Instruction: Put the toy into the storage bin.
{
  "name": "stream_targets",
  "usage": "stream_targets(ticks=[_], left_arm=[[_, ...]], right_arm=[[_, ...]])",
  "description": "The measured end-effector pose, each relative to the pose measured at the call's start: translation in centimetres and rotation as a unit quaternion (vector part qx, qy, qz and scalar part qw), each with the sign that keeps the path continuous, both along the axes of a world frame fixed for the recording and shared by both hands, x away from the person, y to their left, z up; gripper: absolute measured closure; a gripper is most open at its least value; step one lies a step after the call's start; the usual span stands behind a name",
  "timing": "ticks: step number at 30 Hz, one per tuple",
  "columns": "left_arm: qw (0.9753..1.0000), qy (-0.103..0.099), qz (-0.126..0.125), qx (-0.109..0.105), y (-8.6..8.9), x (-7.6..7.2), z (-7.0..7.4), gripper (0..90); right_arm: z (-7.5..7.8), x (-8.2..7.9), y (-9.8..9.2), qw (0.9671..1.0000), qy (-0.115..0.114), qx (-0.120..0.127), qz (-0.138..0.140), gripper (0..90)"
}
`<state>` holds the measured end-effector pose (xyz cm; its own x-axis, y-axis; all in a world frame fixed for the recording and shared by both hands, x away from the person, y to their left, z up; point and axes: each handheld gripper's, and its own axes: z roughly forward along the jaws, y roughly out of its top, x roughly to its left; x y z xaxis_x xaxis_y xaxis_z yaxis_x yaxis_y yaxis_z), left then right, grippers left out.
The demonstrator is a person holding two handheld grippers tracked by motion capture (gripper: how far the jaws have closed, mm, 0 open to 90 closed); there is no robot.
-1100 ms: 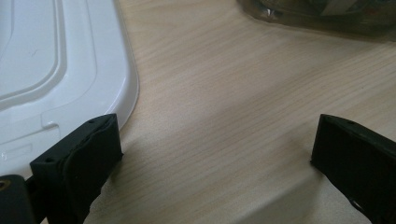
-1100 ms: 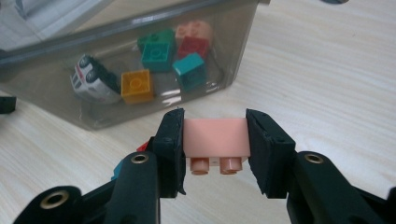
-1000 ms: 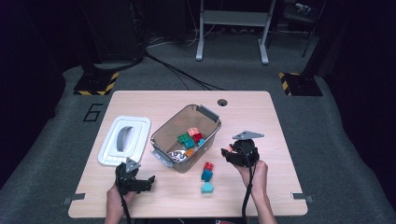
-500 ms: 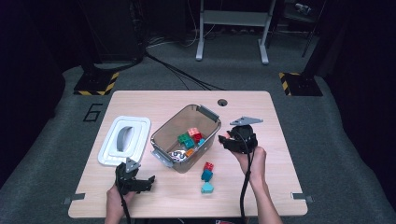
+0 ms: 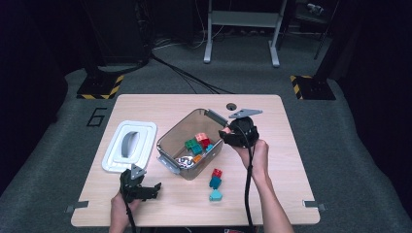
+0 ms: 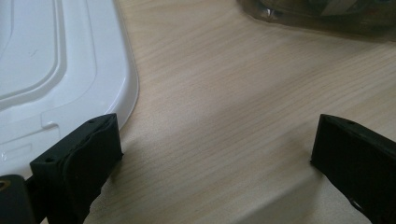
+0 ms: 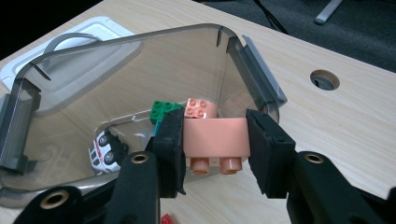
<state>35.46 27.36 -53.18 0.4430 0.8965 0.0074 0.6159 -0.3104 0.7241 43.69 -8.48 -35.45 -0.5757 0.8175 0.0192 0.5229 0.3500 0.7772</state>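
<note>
Wooden table (image 5: 301,160) in the high view carries a clear bin (image 5: 180,136), with the right gripper (image 5: 232,138) at its rim. Left gripper view: left gripper (image 6: 215,149) jaws apart (nothing between) beside a white lid (image 6: 51,70). Right gripper view: jaws clamp a pink brick (image 7: 215,137) above the bin.

Room inventory: dim workspace around my light wood surface (image 5: 291,160).

Surface: pale wood grain, rounded corners, one round cable hole (image 5: 231,106) near its far edge, small grey brackets (image 5: 77,208) at the near corners. Floor: grey carpet (image 5: 340,160), a dark "6" (image 5: 96,117) marked at my left. Two black bases with yellow-black hazard stripes (image 5: 99,88), far left and far right. Grey metal frame legs (image 5: 240,34) beyond, black cables (image 5: 189,75) trailing across the floor. Far background dark, detail unreadable.
</note>
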Motion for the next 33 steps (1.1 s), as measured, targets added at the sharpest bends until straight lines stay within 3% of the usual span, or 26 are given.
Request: stream_targets(ticks=[12,25,33], left_arm=[[1.0,0.006,-0.005,0.002,0.1,0.0,0.1,1.5],[1.0,0.005,-0.004,0.001,0.1,0.0,0.1,1.5],[1.0,0.005,-0.004,0.002,0.1,0.0,0.1,1.5]], right_arm=[[0.0,2.1,1.8,0.9997,0.017,-0.015,0.004,58.8],[-1.4,3.9,2.6,0.9986,0.04,-0.032,0.004,58.8],[-2.3,4.5,3.2,0.9969,0.056,-0.055,0.009,58.7]])
